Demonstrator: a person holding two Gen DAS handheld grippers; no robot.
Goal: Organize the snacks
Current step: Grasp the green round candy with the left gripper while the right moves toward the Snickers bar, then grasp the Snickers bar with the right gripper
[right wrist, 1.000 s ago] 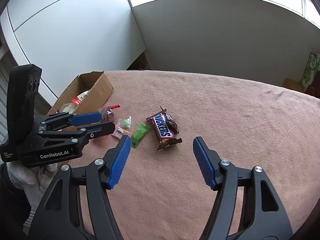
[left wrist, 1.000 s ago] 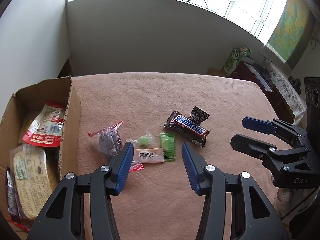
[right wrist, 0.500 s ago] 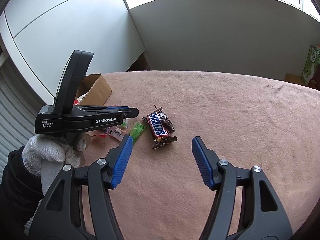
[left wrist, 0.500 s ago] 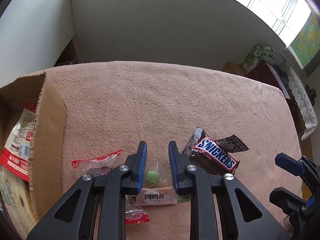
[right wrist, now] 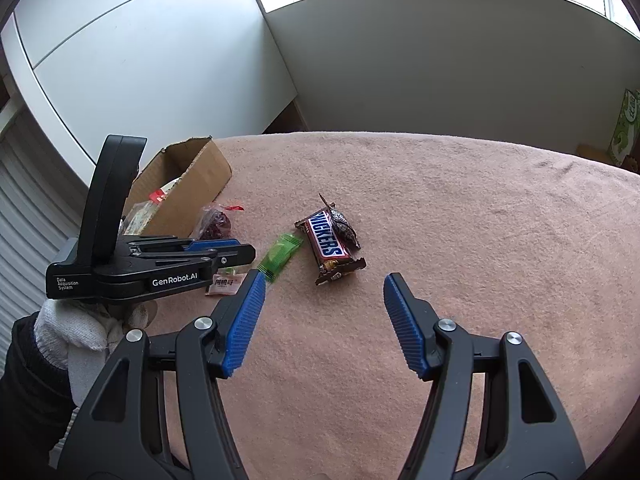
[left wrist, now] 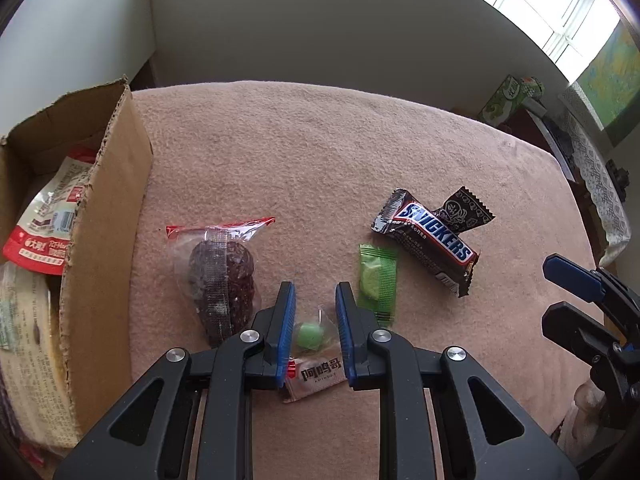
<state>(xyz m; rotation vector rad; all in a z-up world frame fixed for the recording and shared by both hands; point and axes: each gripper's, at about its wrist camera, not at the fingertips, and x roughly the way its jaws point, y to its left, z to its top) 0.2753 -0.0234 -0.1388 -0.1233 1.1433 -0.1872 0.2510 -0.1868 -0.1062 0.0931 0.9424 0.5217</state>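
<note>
Green candy (left wrist: 309,335) between left tongs (left wrist: 315,309), gaps either side

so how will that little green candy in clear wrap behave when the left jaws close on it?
The green candy looks round and hard, so it may squirt sideways. Its clear wrapper looks crinkly and probably slippery. Being small, it is likely very light and lifts easily.

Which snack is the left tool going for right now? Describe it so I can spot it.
Start at the open cardboard box on the pink cloth's left edge and move right past the dark red cake in clear wrap. Between the left tool fingers lies a small round green candy in clear wrap, the only ball-shaped piece there.
</note>
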